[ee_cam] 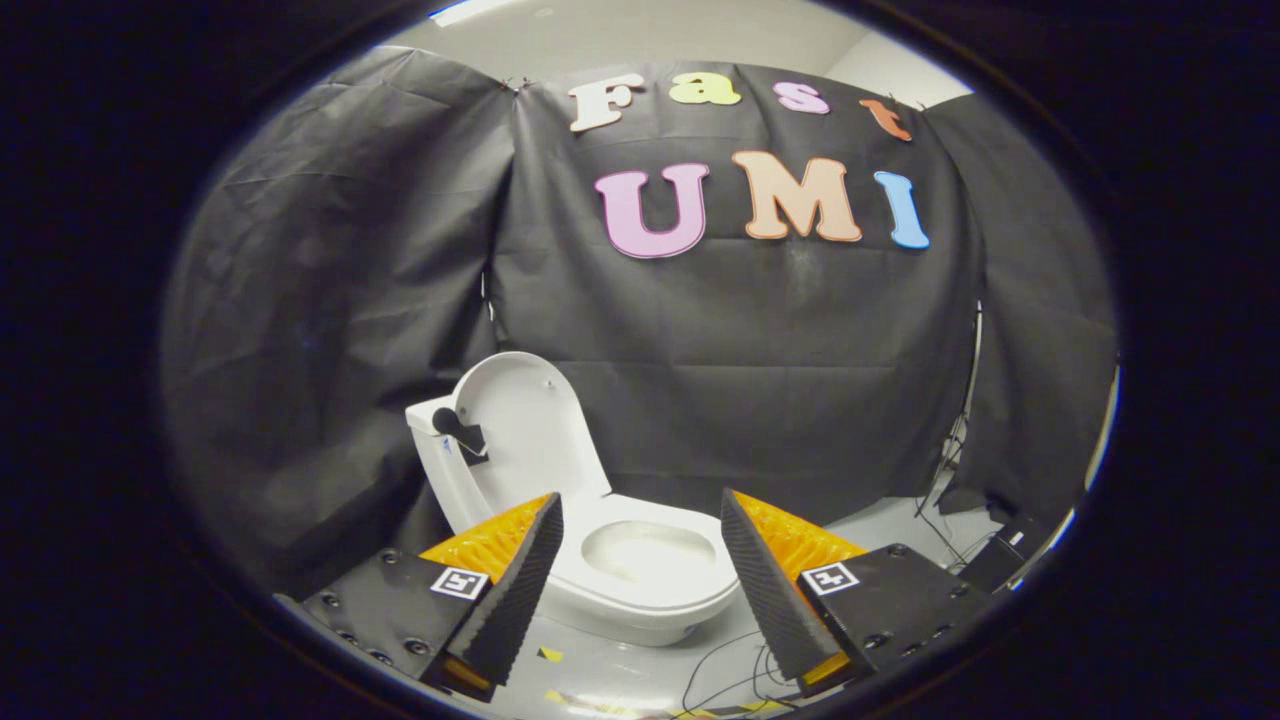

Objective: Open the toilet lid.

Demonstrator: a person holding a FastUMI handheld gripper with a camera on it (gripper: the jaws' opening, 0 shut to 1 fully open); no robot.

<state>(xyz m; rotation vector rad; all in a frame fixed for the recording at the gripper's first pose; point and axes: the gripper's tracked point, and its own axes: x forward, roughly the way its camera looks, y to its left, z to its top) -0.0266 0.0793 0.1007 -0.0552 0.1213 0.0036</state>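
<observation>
One lid [535, 425]: upright against the tank, at 11 o'clock beyond the fingers
Hand-held gripper [640, 570]: spread wide, holding nothing

Around me black cloth [800, 340] hangs as booth wall, creased, w/ seams where panels meet. Above it a white ceiling [640, 35] w/ a bright light strip [470, 10] at top. Floor [620, 670] is pale grey, some yellow-black tape bits [550, 655] and thin black cables [720, 665] lying across it.
</observation>
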